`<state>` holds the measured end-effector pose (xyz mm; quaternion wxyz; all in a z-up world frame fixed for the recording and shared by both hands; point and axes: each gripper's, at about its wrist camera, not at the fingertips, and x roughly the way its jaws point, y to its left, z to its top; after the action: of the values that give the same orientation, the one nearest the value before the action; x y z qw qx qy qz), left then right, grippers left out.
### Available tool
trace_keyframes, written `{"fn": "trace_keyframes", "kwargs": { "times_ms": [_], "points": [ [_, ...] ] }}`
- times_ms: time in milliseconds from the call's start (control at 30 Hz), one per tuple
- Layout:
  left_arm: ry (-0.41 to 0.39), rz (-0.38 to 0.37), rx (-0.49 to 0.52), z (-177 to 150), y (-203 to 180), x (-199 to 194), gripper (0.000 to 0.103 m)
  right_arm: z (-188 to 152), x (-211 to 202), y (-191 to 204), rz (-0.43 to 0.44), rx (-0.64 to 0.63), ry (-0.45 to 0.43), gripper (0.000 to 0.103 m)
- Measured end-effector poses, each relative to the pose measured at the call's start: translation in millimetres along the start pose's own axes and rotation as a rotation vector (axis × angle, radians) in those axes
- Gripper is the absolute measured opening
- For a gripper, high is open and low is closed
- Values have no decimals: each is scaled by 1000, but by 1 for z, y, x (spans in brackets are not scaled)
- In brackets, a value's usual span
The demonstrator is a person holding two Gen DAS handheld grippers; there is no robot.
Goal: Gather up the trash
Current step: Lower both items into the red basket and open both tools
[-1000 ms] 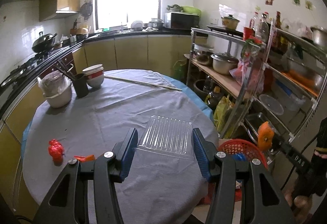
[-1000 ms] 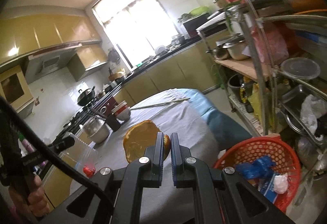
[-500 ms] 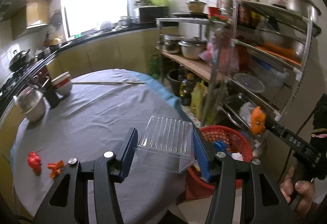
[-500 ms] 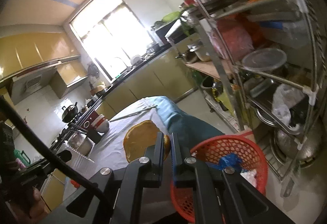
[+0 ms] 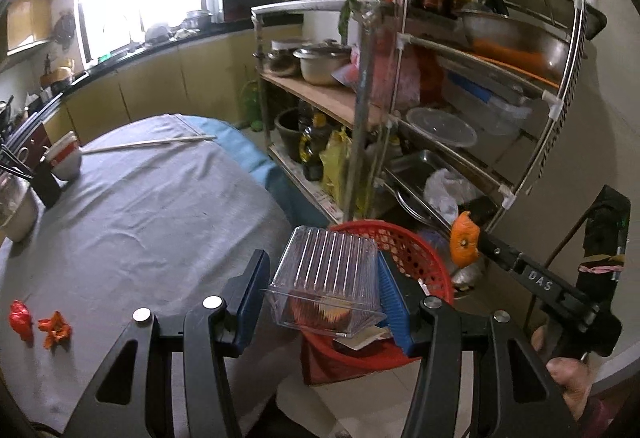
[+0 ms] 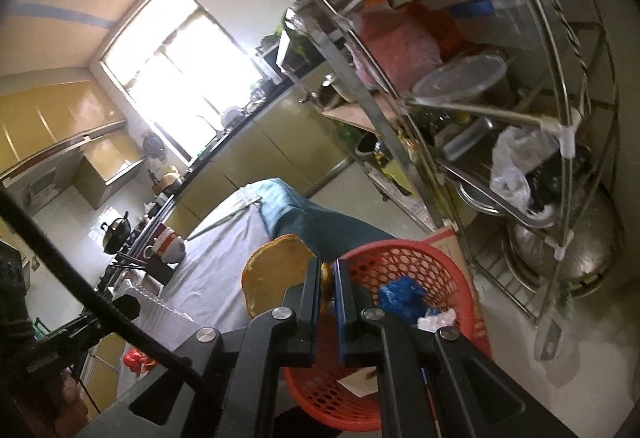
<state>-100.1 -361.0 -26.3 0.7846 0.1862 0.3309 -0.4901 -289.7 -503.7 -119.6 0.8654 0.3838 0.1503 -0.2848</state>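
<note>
In the left wrist view, two red scraps (image 5: 21, 319) and an orange scrap (image 5: 55, 329) are seen at the lower left, lying on the grey tablecloth (image 5: 152, 206). A stack of bowls (image 5: 64, 156) and a pair of chopsticks (image 5: 150, 144) are found toward the upper left of the cloth. At lower centre, a clear ribbed plastic container (image 5: 332, 280) is clamped between the blue pads of the left gripper (image 5: 322, 296) — it is held tilted over the near rim of the red mesh basket (image 5: 416, 258). To the right, an orange peel (image 5: 464, 240) is pinched at the tip of the right gripper (image 6: 328, 280), its jaws clenched on the peel. In the right wrist view the peel (image 6: 276, 268) is shown at centre, just left of the basket (image 6: 404, 250), where blue trash (image 6: 402, 294) already lies.
</note>
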Motion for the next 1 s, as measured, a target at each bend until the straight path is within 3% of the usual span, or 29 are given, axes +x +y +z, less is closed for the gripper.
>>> {"fn": "trace_keyframes", "kwargs": {
  "times_ms": [367,600,800,933,1000],
  "points": [
    [101,-54,13,-9,-25,47,57,-18,32,-34,-48,102,103,10],
    [183,-85,6,-19,-21,71,57,-21,51,-43,-67,167,157,12],
    [143,-87,-7,-15,-5,54,62,-21,55,-38,-63,168,160,13],
    [106,-42,-30,-14,18,36,64,-15,53,-17,-126,55,148,13],
    [95,-12,-43,-16,32,26,65,-13,52,-11,-102,55,162,13]
  ]
}}
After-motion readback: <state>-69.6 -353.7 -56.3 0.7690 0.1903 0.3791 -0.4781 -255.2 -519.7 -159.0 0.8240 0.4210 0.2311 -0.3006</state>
